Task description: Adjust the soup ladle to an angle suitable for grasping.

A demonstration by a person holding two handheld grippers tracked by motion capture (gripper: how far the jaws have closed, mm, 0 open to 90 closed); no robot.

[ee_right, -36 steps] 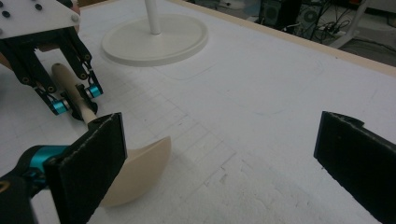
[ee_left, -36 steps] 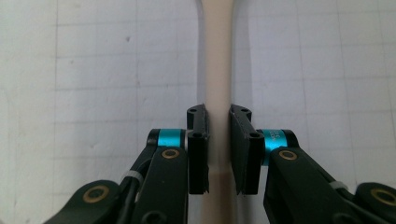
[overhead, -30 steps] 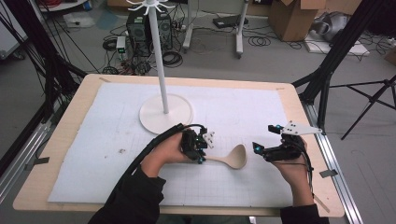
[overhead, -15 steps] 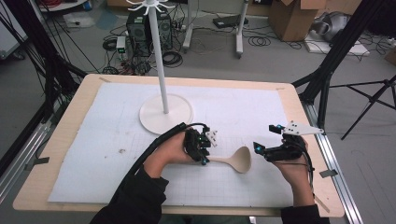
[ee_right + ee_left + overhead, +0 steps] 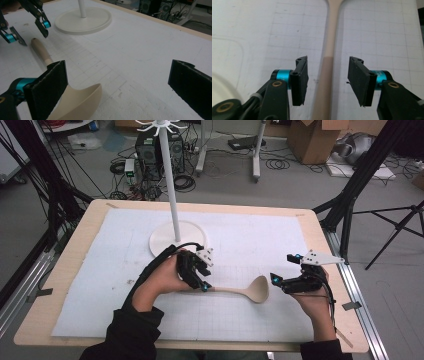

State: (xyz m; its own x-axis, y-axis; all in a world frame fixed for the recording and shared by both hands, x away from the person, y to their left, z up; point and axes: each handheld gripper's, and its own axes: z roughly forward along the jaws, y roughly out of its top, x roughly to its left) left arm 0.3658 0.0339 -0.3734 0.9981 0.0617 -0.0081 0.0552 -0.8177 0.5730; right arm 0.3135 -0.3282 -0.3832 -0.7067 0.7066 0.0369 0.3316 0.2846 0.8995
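Count: one spoon (image 5: 243, 291), one stand (image 5: 176, 231), two grippers.
Left gripper (image 5: 327, 75): jaws parted, straddling the spoon handle, no contact seen.
Right gripper (image 5: 120, 87): jaws wide apart, empty; spoon bowl beside its left jaw.
Counter (image 5: 90, 227): carries all.

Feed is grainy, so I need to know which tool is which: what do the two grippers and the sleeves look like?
Both are black, with flat black fingers on turquoise collars. The left gripper trails a black cable. The right gripper carries a grey three-cornered plate. Both sleeves are black.
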